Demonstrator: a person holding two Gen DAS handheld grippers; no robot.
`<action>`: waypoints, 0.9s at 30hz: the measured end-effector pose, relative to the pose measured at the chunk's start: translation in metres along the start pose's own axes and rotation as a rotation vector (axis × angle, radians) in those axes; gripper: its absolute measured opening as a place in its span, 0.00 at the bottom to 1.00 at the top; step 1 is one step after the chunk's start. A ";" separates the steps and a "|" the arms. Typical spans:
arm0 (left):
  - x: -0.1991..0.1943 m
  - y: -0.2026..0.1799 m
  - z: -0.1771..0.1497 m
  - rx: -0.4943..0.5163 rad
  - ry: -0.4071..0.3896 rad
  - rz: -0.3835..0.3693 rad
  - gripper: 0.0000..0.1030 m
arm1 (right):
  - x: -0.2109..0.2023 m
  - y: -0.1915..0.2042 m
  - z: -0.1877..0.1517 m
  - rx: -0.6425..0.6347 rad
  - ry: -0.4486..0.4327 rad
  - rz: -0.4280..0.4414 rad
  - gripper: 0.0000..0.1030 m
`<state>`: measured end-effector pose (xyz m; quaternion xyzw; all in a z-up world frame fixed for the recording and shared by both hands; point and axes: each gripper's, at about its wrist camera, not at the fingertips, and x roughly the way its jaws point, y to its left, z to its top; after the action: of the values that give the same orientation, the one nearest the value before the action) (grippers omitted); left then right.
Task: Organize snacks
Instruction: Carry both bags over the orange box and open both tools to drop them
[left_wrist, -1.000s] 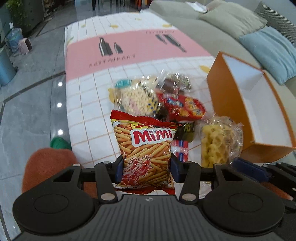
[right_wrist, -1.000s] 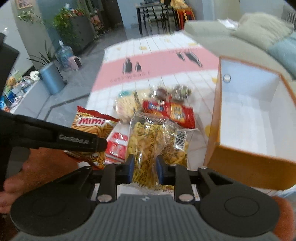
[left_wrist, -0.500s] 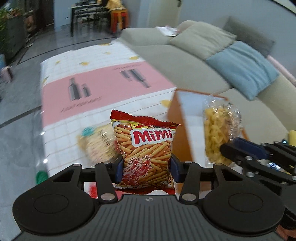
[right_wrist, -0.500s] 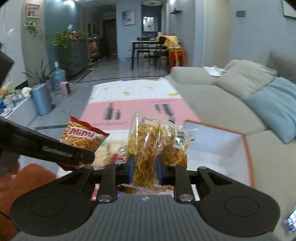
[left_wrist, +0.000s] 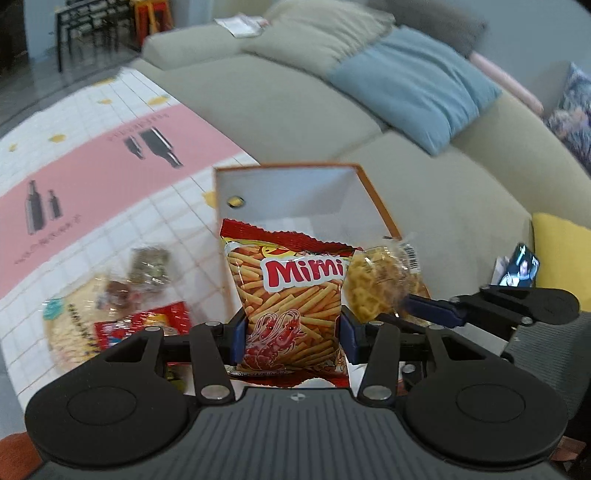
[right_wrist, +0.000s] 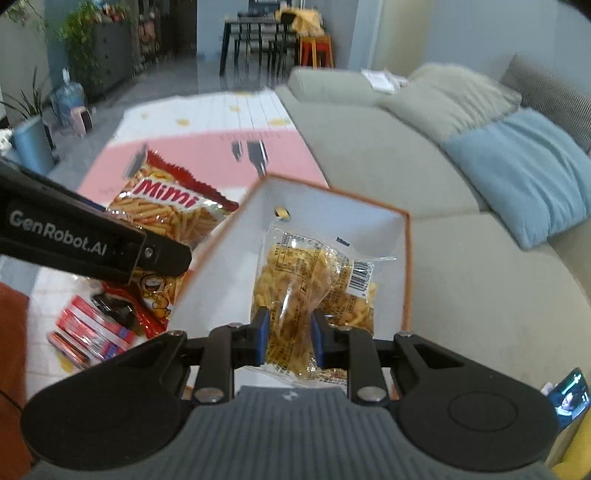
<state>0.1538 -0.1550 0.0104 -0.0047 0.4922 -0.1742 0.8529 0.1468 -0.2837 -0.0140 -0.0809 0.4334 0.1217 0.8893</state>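
Observation:
My left gripper (left_wrist: 291, 338) is shut on a red Mimi snack bag (left_wrist: 291, 295) and holds it in front of the orange box (left_wrist: 373, 195) with a white inside. My right gripper (right_wrist: 288, 339) is shut on a clear bag of yellow crisps (right_wrist: 314, 280) and holds it over the open orange box (right_wrist: 407, 258). The Mimi bag (right_wrist: 170, 210) and the left gripper show left of the box in the right wrist view. The crisps bag (left_wrist: 384, 288) shows right of the Mimi bag in the left wrist view.
Several loose snack packs (left_wrist: 122, 310) lie on the white and pink tablecloth (left_wrist: 92, 177), left of the box. Red packets (right_wrist: 92, 332) lie at the near left. A grey-green sofa (right_wrist: 461, 229) with a blue cushion (left_wrist: 413, 85) runs along the right.
Both grippers have lifted their bags off the table and swung right toward the orange box. The crisps bag now hangs over the box opening.

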 end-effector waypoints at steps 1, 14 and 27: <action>0.005 -0.002 -0.001 0.010 0.016 -0.003 0.53 | 0.005 -0.007 -0.001 0.006 0.022 0.007 0.21; 0.084 -0.022 0.004 0.147 0.236 0.058 0.53 | 0.069 -0.027 -0.011 -0.013 0.264 0.109 0.21; 0.106 -0.018 0.003 0.184 0.308 0.105 0.58 | 0.102 -0.031 -0.020 -0.011 0.386 0.150 0.23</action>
<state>0.1990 -0.2048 -0.0739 0.1256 0.5983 -0.1724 0.7723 0.2017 -0.3031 -0.1056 -0.0750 0.5999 0.1721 0.7778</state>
